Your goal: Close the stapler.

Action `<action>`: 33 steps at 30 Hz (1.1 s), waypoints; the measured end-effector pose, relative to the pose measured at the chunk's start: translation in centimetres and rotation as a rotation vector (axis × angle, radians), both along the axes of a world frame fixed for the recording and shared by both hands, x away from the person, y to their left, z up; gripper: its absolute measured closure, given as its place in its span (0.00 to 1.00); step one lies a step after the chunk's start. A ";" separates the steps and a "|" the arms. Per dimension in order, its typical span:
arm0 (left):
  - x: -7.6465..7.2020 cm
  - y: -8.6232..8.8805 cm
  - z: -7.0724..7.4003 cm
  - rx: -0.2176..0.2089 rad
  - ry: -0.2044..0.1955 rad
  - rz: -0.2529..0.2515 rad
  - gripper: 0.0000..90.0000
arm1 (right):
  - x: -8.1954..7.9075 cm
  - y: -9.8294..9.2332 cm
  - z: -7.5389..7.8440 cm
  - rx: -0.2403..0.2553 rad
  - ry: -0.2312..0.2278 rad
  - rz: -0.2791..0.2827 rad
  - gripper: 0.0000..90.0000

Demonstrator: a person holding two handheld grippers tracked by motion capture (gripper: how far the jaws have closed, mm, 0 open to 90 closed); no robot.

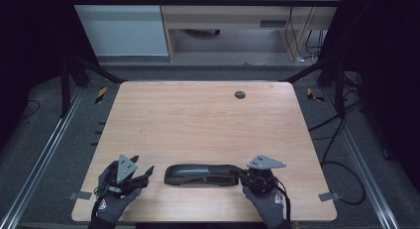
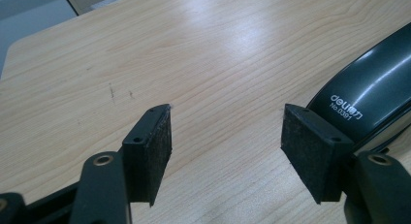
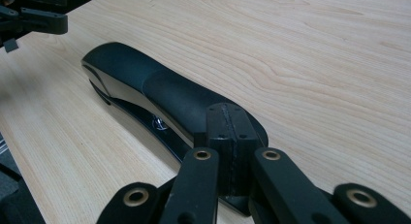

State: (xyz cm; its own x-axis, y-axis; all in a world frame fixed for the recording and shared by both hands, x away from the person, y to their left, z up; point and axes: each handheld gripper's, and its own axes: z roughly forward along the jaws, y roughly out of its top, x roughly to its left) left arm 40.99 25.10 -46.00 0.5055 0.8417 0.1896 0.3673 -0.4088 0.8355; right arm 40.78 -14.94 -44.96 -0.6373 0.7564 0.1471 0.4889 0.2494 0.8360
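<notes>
A pale wooden table (image 1: 198, 120) stands on a dark floor. A long black heavy-duty stapler (image 1: 200, 174) lies near its front edge. At the stapler's right end rests the right gripper (image 3: 229, 136), jaws pressed together, gripping nothing. Just beside its left end, the left gripper (image 2: 225, 136) has its jaws spread, nothing between them.

The person's hands wear grey gloves (image 1: 111, 201) with small red-and-white badges. Each black metal gripper (image 1: 143, 177) has brass-ringed screws, fuzzy black pads (image 2: 157, 151) and a grey three-cornered plate (image 1: 266, 162).
</notes>
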 end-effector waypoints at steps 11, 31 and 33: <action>0.1 0.1 -0.1 -0.002 0.004 0.001 0.39 | -0.2 -0.3 0.7 0.048 -0.044 0.015 1.00; 0.5 0.6 -0.5 -0.005 0.030 0.003 0.38 | 0.5 -4.4 1.3 -0.004 -0.108 -0.163 0.73; 0.6 0.6 -0.6 -0.005 0.036 0.004 0.38 | 0.7 -5.2 1.0 -0.017 -0.092 -0.186 0.69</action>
State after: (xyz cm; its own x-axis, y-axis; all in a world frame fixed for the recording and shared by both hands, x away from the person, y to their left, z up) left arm 41.58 25.75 -46.56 0.5085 0.8446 0.1675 0.3988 -0.4035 0.8235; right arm 41.46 -20.18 -43.94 -0.4963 0.8644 0.0809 0.4499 0.1764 0.8755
